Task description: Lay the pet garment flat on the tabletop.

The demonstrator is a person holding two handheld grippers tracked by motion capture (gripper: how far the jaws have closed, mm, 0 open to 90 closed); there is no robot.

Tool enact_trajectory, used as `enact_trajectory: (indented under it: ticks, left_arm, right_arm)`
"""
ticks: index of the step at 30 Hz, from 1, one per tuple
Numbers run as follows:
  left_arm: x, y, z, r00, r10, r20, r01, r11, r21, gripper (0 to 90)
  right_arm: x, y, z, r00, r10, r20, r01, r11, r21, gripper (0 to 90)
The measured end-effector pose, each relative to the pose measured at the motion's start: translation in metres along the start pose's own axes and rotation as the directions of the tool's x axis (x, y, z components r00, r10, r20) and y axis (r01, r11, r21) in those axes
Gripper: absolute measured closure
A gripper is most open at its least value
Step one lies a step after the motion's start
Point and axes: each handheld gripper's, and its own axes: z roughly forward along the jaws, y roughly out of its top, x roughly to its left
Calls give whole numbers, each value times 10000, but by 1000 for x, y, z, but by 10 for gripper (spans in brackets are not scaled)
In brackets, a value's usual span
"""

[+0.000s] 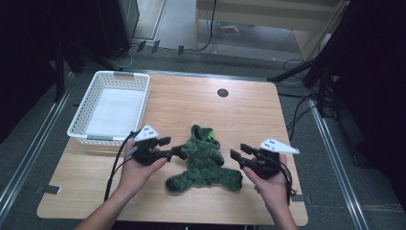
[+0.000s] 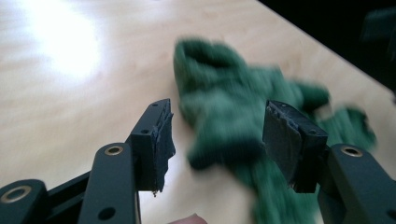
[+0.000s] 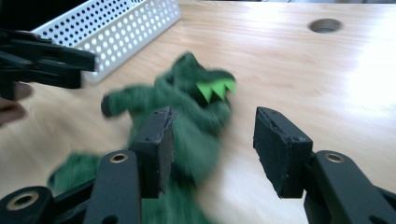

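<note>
A green plush garment with bright green spikes (image 1: 205, 160) (image 2: 229, 107) (image 3: 187, 107) lies crumpled near the table's front middle. My left gripper (image 1: 173, 147) (image 2: 217, 135) is open at the garment's left side, one jaw tip close to a sleeve; nothing sits between the pads. To the right of the garment my right gripper (image 1: 238, 152) (image 3: 212, 140) is open too, its jaws pointing left at the cloth, a short way off. In the right gripper view the left gripper (image 3: 42, 60) appears at the far left.
A white perforated basket (image 1: 84, 115) (image 3: 116, 28) stands at the table's left rear, with nothing seen inside. A round cable hole (image 1: 222, 92) (image 3: 325, 25) lies at the back middle. Bare wood spans the right and rear of the table.
</note>
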Motion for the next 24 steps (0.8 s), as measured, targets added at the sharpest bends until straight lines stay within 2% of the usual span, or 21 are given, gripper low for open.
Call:
enact_trajectory:
  ticks: [2, 4, 5, 6, 7, 8, 9, 10, 12, 14, 16, 19, 20, 22, 23, 24]
  left_arm:
    - [3, 11, 19, 9998, -170, -71, 171, 9997, 186, 425]
    - [5, 17, 35, 9992, -251, -307, 261, 9991, 346, 417]
    - [6, 19, 43, 9986, -421, -322, 437, 9978, 501, 414]
    - [6, 19, 43, 9986, -421, -322, 437, 9978, 501, 407]
    - [8, 18, 58, 9970, -673, -372, 703, 9938, 859, 400]
    - [8, 18, 58, 9970, -673, -372, 703, 9938, 859, 400]
    - [8, 14, 66, 9975, -563, -422, 608, 9915, 1148, 399]
    - [6, 8, 73, 9979, -296, -578, 381, 9877, 1514, 406]
    - [6, -1, 77, 9977, 121, -672, 0, 9840, 1781, 429]
    - [9, -8, 79, 9974, 158, -699, -19, 9809, 1944, 464]
    - [9, -14, 81, 9958, 176, -895, 0, 9813, 1926, 499]
    - [10, -18, 82, 9961, 222, -856, -60, 9828, 1847, 518]
    - [8, -20, 82, 9953, 338, -903, -180, 9851, 1709, 551]
    - [8, -21, 82, 9952, 383, -899, -227, 9853, 1693, 565]
    - [7, -22, 81, 9960, 441, -782, -307, 9859, 1647, 643]
    - [6, -23, 81, 9948, 526, -872, -384, 9868, 1573, 657]
  right_arm:
    - [0, 8, 23, 9999, -1, -151, 5, 9996, 267, 483]
    - [-1, 12, 48, 9998, 156, 76, -160, 9983, 556, 478]
    - [-3, 11, 58, 9994, 252, 245, -268, 9974, 667, 476]
    - [-3, 11, 58, 9994, 252, 245, -268, 9974, 667, 476]
    - [-9, 6, 77, 9955, 677, 666, -738, 9928, 947, 471]
    - [-9, 6, 77, 9955, 677, 666, -738, 9928, 947, 471]
    - [-12, -5, 91, 9921, 878, 895, -1000, 9847, 1425, 464]
    - [-11, -9, 94, 9927, 811, 894, -938, 9844, 1485, 465]
    - [-8, -16, 95, 9952, 434, 881, -580, 9837, 1701, 468]
    - [-6, -21, 92, 9969, 135, 770, -274, 9828, 1828, 477]
    - [-5, -24, 89, 9964, -8, 848, -157, 9808, 1945, 489]
    - [-3, -26, 87, 9949, -364, 938, 153, 9762, 2163, 481]
    - [2, -21, 85, 9900, -830, 1141, 594, 9786, 1971, 473]
    - [3, -18, 83, 9885, -943, 1184, 712, 9799, 1861, 466]
    - [9, -9, 80, 9892, -1110, 954, 976, 9860, 1354, 466]
    - [12, -6, 81, 9885, -1237, 868, 1116, 9848, 1331, 466]
